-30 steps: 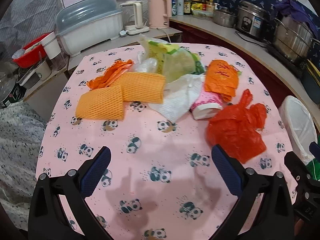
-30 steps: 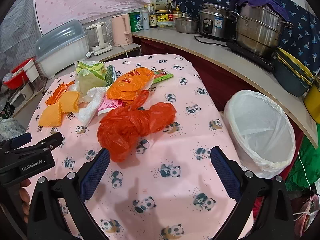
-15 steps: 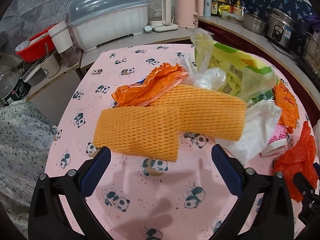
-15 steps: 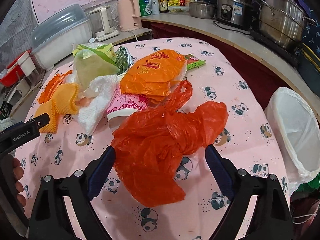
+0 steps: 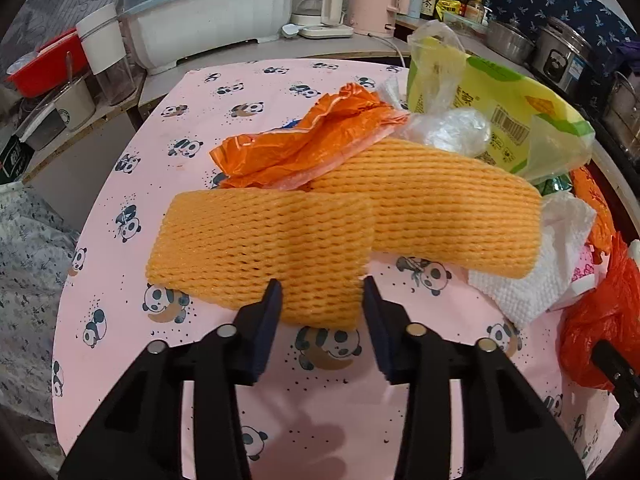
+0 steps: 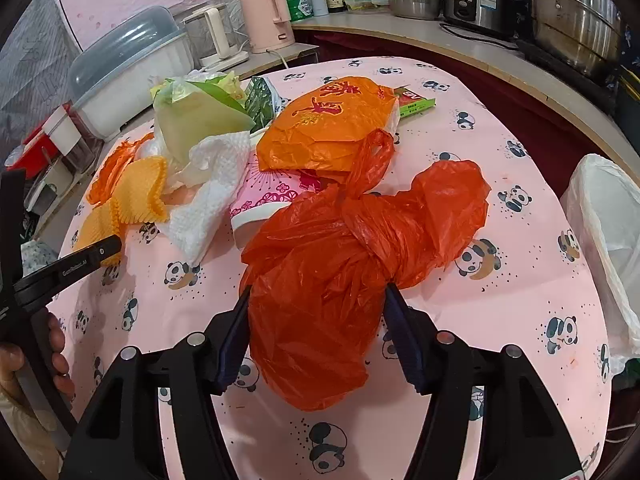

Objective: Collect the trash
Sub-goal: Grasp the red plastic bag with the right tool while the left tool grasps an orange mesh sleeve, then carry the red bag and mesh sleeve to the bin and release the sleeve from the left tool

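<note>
Trash lies in a heap on the pink panda tablecloth (image 5: pixel 132 184). My left gripper (image 5: pixel 322 300) is partly closed around the near corner of an orange foam net (image 5: pixel 256 248); a second foam net (image 5: pixel 436 216) lies behind it. My right gripper (image 6: pixel 316 308) is partly closed around a red plastic bag (image 6: pixel 332 272), its fingers at both sides of the bag. Behind lie an orange plastic bag (image 6: pixel 324 128), a white paper towel (image 6: pixel 208 196), a pink paper cup (image 6: pixel 264 208) and a yellow-green wrapper (image 5: pixel 500 120). A white-lined trash bin (image 6: pixel 608 224) stands right of the table.
A counter behind holds a white dish box (image 5: pixel 208 20), kettles (image 6: pixel 268 16), bottles and steel pots (image 6: pixel 572 20). A red bowl (image 5: pixel 44 60) and cups stand at the left. The table edge drops off at left and right.
Both grippers have moved forward onto the trash and narrowed their jaws: the left around the foam net's corner, the right around the red bag.
</note>
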Motion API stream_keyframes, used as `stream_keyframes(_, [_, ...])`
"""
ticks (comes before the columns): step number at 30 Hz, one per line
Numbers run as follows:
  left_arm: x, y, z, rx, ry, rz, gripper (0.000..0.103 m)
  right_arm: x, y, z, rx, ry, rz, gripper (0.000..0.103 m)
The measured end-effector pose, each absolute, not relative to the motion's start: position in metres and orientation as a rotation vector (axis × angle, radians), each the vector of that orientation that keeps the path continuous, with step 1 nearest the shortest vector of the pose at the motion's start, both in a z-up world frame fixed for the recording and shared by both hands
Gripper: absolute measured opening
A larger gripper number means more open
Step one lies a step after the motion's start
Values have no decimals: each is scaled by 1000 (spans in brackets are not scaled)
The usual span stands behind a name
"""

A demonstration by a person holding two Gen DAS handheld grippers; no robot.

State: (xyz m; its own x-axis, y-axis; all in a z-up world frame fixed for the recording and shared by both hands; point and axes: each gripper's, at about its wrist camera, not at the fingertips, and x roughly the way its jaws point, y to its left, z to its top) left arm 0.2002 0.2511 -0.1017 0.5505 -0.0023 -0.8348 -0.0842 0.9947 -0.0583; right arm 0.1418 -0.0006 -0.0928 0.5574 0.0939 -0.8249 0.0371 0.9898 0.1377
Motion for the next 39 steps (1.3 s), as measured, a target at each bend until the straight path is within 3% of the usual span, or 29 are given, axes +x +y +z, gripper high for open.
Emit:
stream_keyframes(2, [198, 249, -100, -105, 991, 26, 12, 139, -1, -91, 146, 977, 31, 56])
stream_keyframes(4, [195, 246, -98, -108, 991, 19, 7, 136, -1, -90, 153, 977, 37, 53])
stream_keyframes(19, [130, 190, -46, -101, 920, -123, 5, 93, -32, -54, 197, 892, -4, 50])
stream_keyframes(39, [62, -12, 5, 99, 832, -509, 5, 11, -158, -16, 326, 733, -236, 50])
